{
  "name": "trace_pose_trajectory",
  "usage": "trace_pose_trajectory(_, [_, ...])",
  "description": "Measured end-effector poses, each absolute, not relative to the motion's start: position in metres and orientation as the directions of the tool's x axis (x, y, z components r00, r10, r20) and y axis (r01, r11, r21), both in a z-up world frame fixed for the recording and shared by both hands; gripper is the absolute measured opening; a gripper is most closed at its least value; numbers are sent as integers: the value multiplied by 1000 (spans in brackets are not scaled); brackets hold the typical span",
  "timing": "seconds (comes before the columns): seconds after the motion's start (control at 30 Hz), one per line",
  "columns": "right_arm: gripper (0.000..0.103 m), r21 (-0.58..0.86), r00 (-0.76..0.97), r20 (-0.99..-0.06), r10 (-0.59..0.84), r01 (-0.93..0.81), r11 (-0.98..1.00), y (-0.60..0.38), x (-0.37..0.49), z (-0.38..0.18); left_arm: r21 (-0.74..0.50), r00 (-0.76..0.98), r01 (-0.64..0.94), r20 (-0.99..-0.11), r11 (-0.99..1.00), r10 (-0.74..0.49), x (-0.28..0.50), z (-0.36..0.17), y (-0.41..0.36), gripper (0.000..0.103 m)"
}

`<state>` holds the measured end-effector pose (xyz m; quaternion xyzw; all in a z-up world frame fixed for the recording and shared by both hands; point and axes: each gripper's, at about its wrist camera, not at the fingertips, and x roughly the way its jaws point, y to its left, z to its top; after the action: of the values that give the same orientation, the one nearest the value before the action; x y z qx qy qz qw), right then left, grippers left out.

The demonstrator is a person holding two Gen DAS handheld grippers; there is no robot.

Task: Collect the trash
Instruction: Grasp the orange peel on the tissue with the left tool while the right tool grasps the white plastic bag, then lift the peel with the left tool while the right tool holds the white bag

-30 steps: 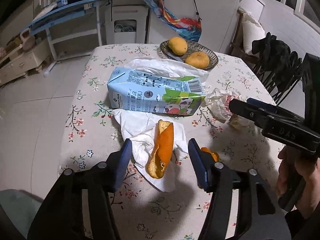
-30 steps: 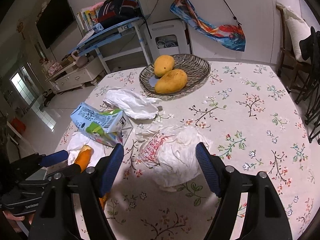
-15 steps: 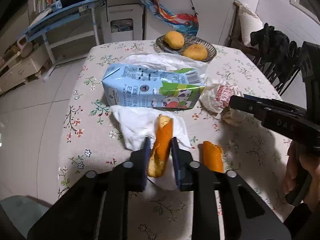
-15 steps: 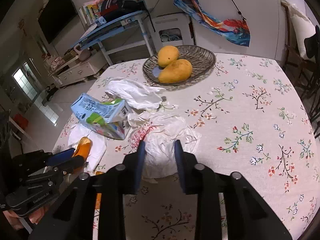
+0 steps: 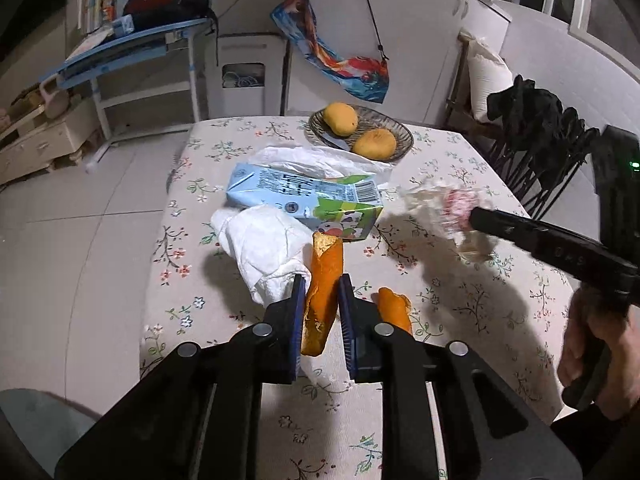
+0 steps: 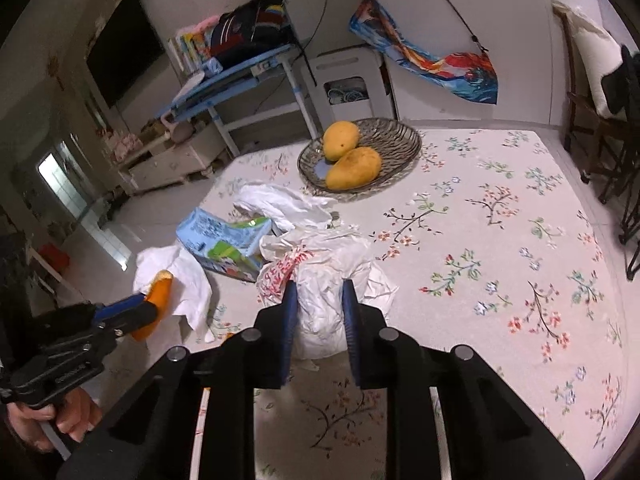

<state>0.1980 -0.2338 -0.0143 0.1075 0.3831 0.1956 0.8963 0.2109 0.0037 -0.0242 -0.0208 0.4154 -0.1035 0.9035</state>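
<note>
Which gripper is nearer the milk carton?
Left. The left gripper, clamping an orange peel, sits just before the milk carton; the right gripper, clamping a plastic bag, is farther off.

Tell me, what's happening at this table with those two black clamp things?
A person is clearing rubbish off a flowered table, with tongs in each hand. The left tongs have just closed on an orange strip of peel, with a white tissue caught alongside. The right tongs have just closed on a crumpled plastic bag. A milk carton, a second piece of peel and another white wrapper are yet to be collected. The two mangoes sit in their dish.
</note>
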Motion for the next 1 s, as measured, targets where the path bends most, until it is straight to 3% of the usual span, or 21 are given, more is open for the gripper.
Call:
trace_pose_trajectory(0.2, [23, 356, 623, -640, 449, -278, 892, -230, 184, -14, -150, 512, 145, -834, 978, -204, 210, -52, 9, 17])
trace_pose_trajectory(0.5, [23, 368, 613, -641, 462, -283, 886, -232, 179, -15, -158, 580, 152, -785, 976, -218, 193, -40, 19, 24])
trace_pose_trajectory(1.0, [23, 375, 580, -662, 474, -291, 880, -228, 187, -27, -79, 519, 165, -841, 983, -155, 214, -66, 0, 24])
